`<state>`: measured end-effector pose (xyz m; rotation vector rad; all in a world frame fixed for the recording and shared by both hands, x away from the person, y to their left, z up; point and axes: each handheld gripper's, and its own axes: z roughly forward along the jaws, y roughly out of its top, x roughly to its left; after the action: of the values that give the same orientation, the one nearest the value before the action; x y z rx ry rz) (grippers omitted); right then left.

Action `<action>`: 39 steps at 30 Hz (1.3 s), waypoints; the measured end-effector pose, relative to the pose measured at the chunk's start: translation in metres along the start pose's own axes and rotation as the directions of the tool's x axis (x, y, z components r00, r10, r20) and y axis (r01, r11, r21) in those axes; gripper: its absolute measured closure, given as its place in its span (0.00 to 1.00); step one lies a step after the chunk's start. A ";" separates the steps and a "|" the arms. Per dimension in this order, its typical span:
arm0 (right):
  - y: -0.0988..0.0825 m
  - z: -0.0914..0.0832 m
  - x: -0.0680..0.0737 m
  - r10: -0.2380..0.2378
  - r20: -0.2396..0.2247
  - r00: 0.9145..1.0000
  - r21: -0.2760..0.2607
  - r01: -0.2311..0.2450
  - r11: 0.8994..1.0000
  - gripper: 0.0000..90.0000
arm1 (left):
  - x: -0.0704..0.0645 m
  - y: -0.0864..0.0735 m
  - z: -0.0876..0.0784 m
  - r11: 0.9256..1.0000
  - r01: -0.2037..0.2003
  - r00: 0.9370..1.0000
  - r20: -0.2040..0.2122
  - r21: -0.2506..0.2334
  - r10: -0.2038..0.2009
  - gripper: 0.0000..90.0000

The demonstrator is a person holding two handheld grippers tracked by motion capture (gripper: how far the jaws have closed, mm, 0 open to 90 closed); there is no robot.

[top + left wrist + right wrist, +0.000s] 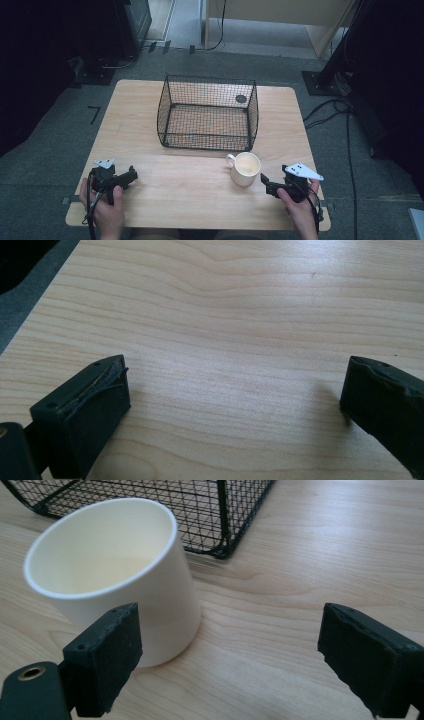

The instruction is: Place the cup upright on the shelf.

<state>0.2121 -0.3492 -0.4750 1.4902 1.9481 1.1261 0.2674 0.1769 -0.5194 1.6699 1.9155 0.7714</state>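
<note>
A white mug [244, 168] stands upright and empty on the wooden table [190, 195], just in front of a black wire basket [208, 113]. My right gripper [265, 181] rests to the mug's right, open, its tips close to the mug. In the right gripper view the mug [112, 575] sits ahead and to the left of the open right gripper [230, 655], partly behind its left jaw. My left gripper [131, 176] lies near the table's front left, open over bare wood [235, 340], nothing between its jaws.
The wire basket [210, 510] is empty and stands at the table's middle, its front corner right behind the mug. A dark round spot [241, 99] shows on the tabletop behind the basket. Cables [330, 112] run across the floor to the right.
</note>
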 end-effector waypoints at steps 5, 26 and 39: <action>0.005 -0.003 0.008 -0.021 -0.012 1.000 0.001 0.021 1.000 0.11 | 0.000 0.000 0.000 1.000 -0.001 1.000 0.000 0.002 0.001 0.00; 0.031 0.006 0.049 -0.074 -0.098 0.992 -0.024 0.072 0.997 0.03 | 0.000 0.000 0.000 1.000 -0.001 1.000 0.000 0.001 0.001 0.00; 0.038 0.032 0.060 -0.066 -0.090 0.994 0.003 0.066 0.998 0.00 | 0.000 0.000 0.000 1.000 -0.001 1.000 0.000 0.000 0.001 0.00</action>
<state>0.2382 -0.2787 -0.4549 1.3891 2.0471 1.1783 0.2673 0.1769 -0.5194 1.6714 1.9147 0.7712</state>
